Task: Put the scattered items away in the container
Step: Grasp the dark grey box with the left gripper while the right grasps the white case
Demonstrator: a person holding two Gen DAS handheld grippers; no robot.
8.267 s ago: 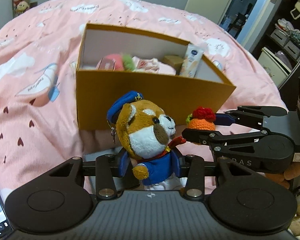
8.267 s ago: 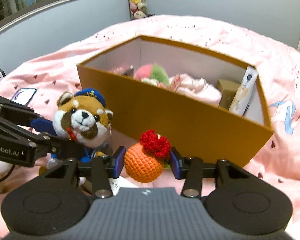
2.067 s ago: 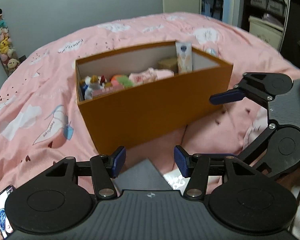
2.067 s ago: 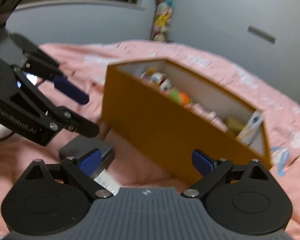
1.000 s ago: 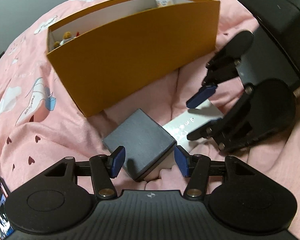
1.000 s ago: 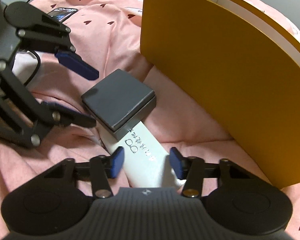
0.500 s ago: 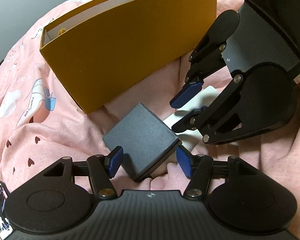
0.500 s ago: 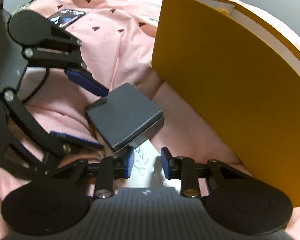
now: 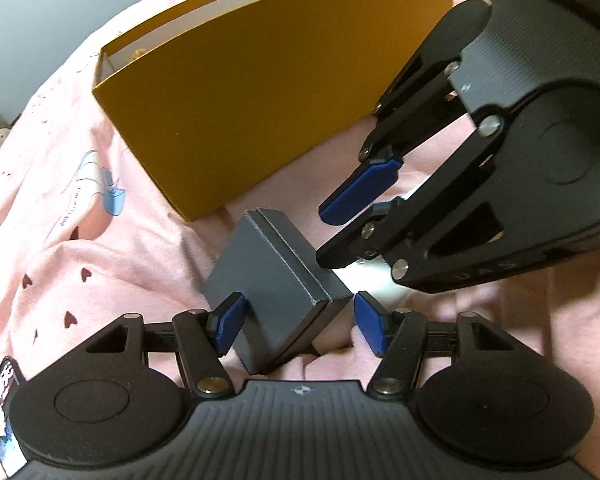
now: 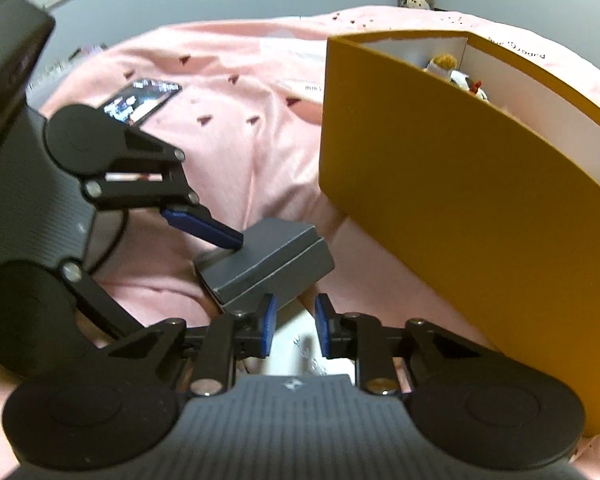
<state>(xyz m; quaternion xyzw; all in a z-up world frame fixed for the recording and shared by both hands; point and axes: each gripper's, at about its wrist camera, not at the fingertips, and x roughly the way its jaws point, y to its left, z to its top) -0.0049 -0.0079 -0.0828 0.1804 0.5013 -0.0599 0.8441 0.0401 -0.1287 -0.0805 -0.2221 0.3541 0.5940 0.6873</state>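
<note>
Grey box (image 9: pixel 276 280): just beside orange container (image 9: pixel 268 96), tilted between left gripper (image 9: pixel 300 326)'s wide jaws. Right gripper (image 10: pixel 296 330): jaws closing over white tube (image 10: pixel 300 356), half under the box. Phone (image 10: pixel 140 98), container's plush contents: right view only.

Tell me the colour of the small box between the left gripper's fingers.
Dark grey, matte; the small box shows best in the left wrist view.

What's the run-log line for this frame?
left gripper: open astride grey box | right gripper: closing over white pack | orange box: both items outside
</note>
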